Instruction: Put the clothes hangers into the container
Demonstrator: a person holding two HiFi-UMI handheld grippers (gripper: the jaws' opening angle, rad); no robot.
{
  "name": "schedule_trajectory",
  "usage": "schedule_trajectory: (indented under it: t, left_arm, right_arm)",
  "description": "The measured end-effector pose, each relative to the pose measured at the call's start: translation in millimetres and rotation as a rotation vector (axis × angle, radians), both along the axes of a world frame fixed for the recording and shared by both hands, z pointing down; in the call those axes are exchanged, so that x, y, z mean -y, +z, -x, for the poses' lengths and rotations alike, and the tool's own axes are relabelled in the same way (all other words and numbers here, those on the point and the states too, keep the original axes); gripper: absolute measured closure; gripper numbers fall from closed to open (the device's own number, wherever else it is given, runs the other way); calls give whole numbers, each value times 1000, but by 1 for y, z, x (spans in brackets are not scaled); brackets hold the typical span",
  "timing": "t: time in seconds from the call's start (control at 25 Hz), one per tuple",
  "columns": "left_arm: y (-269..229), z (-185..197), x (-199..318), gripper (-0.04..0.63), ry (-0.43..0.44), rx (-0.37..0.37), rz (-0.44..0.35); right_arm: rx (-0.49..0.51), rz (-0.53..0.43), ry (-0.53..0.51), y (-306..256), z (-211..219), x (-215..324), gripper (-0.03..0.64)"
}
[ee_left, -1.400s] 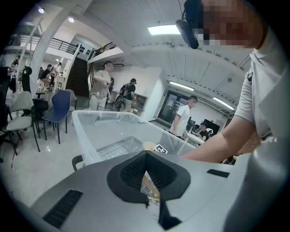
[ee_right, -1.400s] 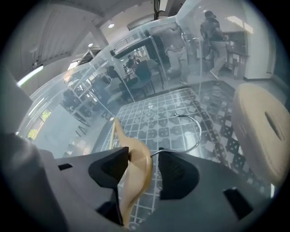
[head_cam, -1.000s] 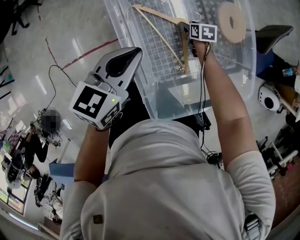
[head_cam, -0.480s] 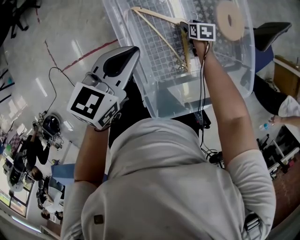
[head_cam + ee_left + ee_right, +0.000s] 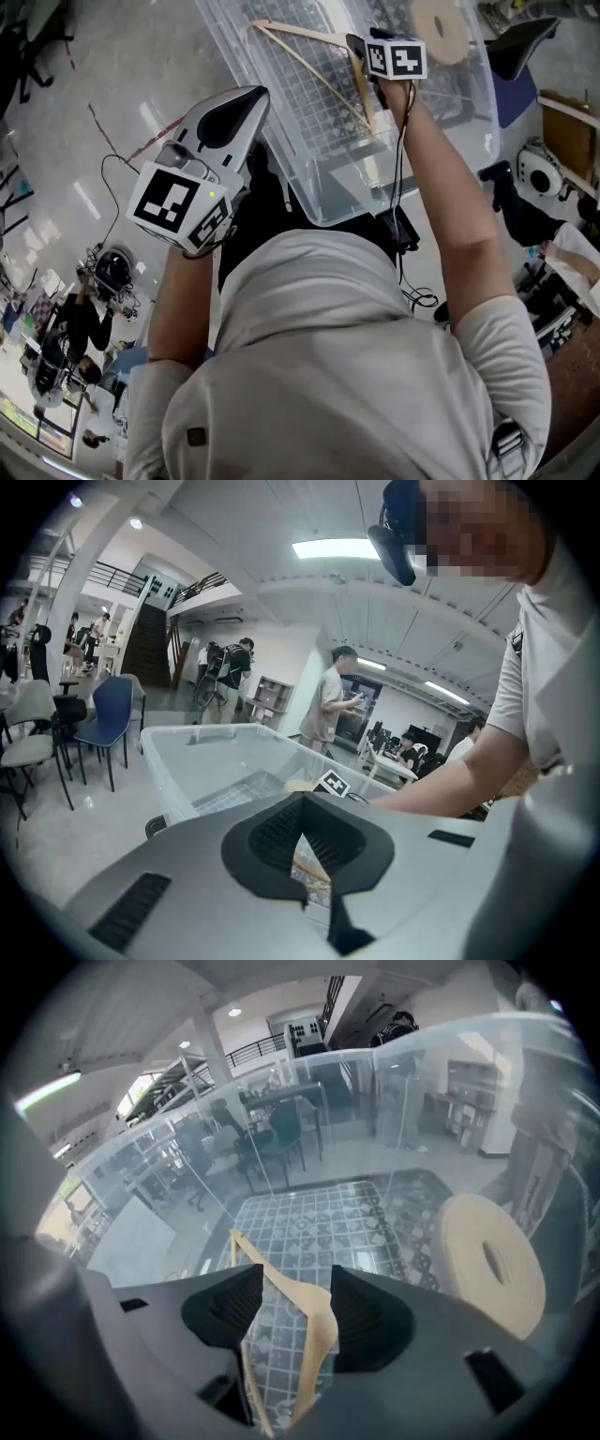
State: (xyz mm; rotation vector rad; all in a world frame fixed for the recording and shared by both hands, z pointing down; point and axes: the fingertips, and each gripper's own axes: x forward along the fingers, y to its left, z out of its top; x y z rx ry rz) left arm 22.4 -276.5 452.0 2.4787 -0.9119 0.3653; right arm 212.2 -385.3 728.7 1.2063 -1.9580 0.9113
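Jaws of right gripper [image 5: 292, 1309]: wide apart, just lately drawn in a shade, pressing on nothing. Wooden clothes hanger [image 5: 322, 1330] seen between them in the right gripper view, but lower down, lying inside the container [image 5: 347, 183]; no pad in contact with it, as far as can be told. Jaws of left gripper [image 5: 300, 808]: tips brought together, nothing between them. Held off to the left of the container, outside its rim, pointing slightly downward toward it.

Step in hand, as judged: release made and hanger delivered, with the right gripper above the hanger, over the container's open top. Task thing therefore in place.

Next move, as judged: right gripper to be lifted clear of the rim without catching the hanger's hook or upper arm, then sent for a further hanger, if any left. None to be seen outside the container in these views, so possibly nothing more to fetch.

Count:
- clothes hangers: one, wooden, in the container
- containers: one, clear plastic, open-topped
- grippers: two, each with one marker cube
- pale round disc [image 5: 459, 1241] with a central hole: one, near the container's far end; inside it or behind its clear wall not to be told
- bystanders: several, far off in the background
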Motion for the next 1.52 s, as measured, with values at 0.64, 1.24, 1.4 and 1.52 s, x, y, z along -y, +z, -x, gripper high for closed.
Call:
schedule_trajectory:
  t: [0.64,1.24,1.4,1.52]
  left_arm:
    - [-60,32,-52,578,128,-37,-115]
    - [-143,65,-118,578,233,-118,-276]
    - [-165,80,-129,578,243,-133,-345]
    - [-174,88,-139,578,249,-139,-361]
  right_arm:
    - [154,-368,28,-228,62,-87,572]
    - [98,-712,11,-390,133,-216,595]
    - [120,-764,26,-415,152,-246,597]
    - [113,-803,37,-431,159,-266,597]
